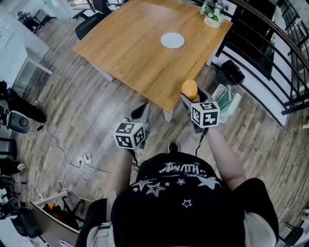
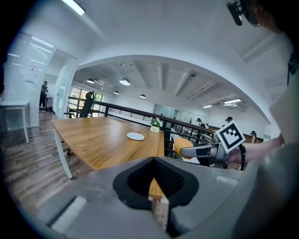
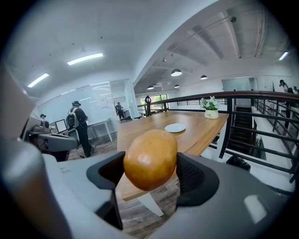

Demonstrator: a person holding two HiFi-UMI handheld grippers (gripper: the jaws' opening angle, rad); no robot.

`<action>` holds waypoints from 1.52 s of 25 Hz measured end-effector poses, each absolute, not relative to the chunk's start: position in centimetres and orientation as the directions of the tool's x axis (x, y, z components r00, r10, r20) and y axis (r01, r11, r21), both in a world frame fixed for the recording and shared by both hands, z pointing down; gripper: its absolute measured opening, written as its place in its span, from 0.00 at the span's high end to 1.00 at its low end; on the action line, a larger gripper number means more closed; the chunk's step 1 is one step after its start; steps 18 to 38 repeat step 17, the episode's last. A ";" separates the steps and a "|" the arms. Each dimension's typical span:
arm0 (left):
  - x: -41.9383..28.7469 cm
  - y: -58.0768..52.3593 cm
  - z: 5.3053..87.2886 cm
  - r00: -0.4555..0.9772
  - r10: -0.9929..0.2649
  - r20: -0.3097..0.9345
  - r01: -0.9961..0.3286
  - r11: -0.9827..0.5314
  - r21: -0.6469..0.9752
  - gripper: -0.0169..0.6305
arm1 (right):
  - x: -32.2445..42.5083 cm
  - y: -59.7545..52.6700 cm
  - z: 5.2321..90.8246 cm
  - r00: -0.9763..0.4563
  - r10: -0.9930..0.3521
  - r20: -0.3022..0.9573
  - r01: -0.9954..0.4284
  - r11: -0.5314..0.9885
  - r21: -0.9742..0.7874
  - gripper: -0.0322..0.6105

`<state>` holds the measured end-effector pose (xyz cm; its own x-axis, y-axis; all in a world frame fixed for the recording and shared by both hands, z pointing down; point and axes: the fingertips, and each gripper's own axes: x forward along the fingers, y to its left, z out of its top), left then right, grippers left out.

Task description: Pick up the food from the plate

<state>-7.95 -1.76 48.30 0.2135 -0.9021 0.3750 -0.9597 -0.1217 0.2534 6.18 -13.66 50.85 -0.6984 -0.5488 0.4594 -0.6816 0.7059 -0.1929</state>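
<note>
A round golden-brown piece of food [image 1: 189,89] [image 3: 150,159] sits between the pads of my right gripper [image 1: 192,94] [image 3: 150,175], which is shut on it. It is held in the air just off the near corner of the wooden table [image 1: 130,48]. A white plate [image 1: 172,40] [image 3: 175,128] lies empty far back on the table. My left gripper [image 1: 139,114] [image 2: 155,181] hangs lower over the floor, shut with nothing in it. In the left gripper view, the right gripper [image 2: 196,150] and the food [image 2: 181,146] show to the right, the plate [image 2: 135,136] beyond.
A small potted plant [image 1: 212,14] stands at the table's far right corner. A black railing [image 1: 260,43] runs along the right, with a bin [image 1: 232,71] and a pale green container [image 1: 227,99] beside it. Cables [image 1: 79,159] lie on the floor at left. Office chairs [image 1: 91,19] stand behind the table.
</note>
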 end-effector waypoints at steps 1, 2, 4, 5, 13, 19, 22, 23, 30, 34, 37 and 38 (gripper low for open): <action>-8.3 -1.1 48.4 0.213 -0.902 0.377 -0.960 -0.121 0.254 0.97 | 5.9 -12.9 50.8 -0.699 -0.547 0.461 -0.680 0.707 -0.191 0.42; -8.6 -0.4 48.6 0.212 -0.900 0.380 -0.960 -0.118 0.255 0.97 | 5.6 -12.1 50.9 -0.700 -0.543 0.464 -0.677 0.711 -0.191 0.42; -8.9 1.1 49.0 0.209 -0.898 0.386 -0.959 -0.111 0.261 0.97 | 5.3 -10.4 51.2 -0.703 -0.531 0.472 -0.670 0.717 -0.191 0.42; -8.9 1.8 49.1 0.209 -0.898 0.387 -0.958 -0.109 0.265 0.97 | 5.3 -9.7 51.3 -0.703 -0.528 0.476 -0.669 0.719 -0.190 0.42; -9.2 7.3 48.7 0.205 -0.903 0.378 -0.955 -0.101 0.278 0.97 | 5.1 -4.1 50.6 -0.705 -0.524 0.478 -0.665 0.724 -0.186 0.42; -9.4 9.8 48.8 0.206 -0.902 0.380 -0.954 -0.099 0.283 0.97 | 4.9 -1.2 50.6 -0.708 -0.515 0.484 -0.660 0.727 -0.191 0.42; -9.4 9.8 48.8 0.206 -0.902 0.380 -0.954 -0.099 0.283 0.97 | 4.9 -1.2 50.6 -0.708 -0.515 0.484 -0.660 0.727 -0.191 0.42; -9.4 9.8 48.8 0.206 -0.902 0.380 -0.954 -0.099 0.283 0.97 | 4.9 -1.2 50.6 -0.708 -0.515 0.484 -0.660 0.727 -0.191 0.42; -9.4 9.8 48.8 0.206 -0.902 0.380 -0.954 -0.099 0.283 0.97 | 4.9 -1.2 50.6 -0.708 -0.515 0.484 -0.660 0.727 -0.191 0.42; -9.4 9.8 48.8 0.206 -0.902 0.380 -0.954 -0.099 0.283 0.97 | 4.9 -1.2 50.6 -0.708 -0.515 0.484 -0.660 0.727 -0.191 0.42; -9.4 9.8 48.8 0.206 -0.902 0.380 -0.954 -0.099 0.283 0.97 | 4.9 -1.2 50.6 -0.708 -0.515 0.484 -0.660 0.727 -0.191 0.42; -9.4 9.8 48.8 0.206 -0.902 0.380 -0.954 -0.099 0.283 0.97 | 4.9 -1.2 50.6 -0.708 -0.515 0.484 -0.660 0.727 -0.191 0.42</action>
